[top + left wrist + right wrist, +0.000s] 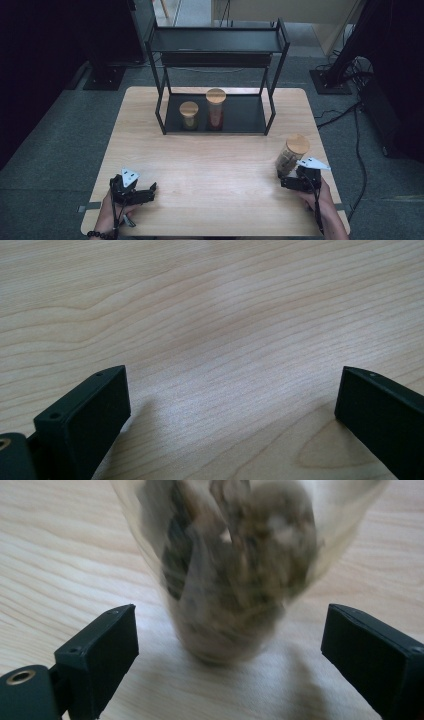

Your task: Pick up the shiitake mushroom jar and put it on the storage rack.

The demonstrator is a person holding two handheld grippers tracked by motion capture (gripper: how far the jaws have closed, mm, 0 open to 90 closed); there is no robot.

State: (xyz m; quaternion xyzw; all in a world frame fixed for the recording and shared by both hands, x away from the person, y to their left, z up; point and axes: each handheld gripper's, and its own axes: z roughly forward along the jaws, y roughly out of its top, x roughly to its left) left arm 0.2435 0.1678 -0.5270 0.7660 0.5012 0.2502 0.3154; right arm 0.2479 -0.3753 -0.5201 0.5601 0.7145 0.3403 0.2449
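At the desk's (pixel 210 170) right edge, our right tool (pixel 227 645) straddles the jar (pixel 235 565), jaws apart, not yet pressing it. Left tool (pixel 230 405) rests released, likely waiting.

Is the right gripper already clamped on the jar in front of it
No, in the right gripper view the right gripper has table showing between each jaw and the jar.

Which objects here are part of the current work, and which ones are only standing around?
In the work: right gripper, jaws apart on either side of the near jar, not touching it.

Standing around: left gripper, open over bare table; black shelf rack; short jar; tall jar.
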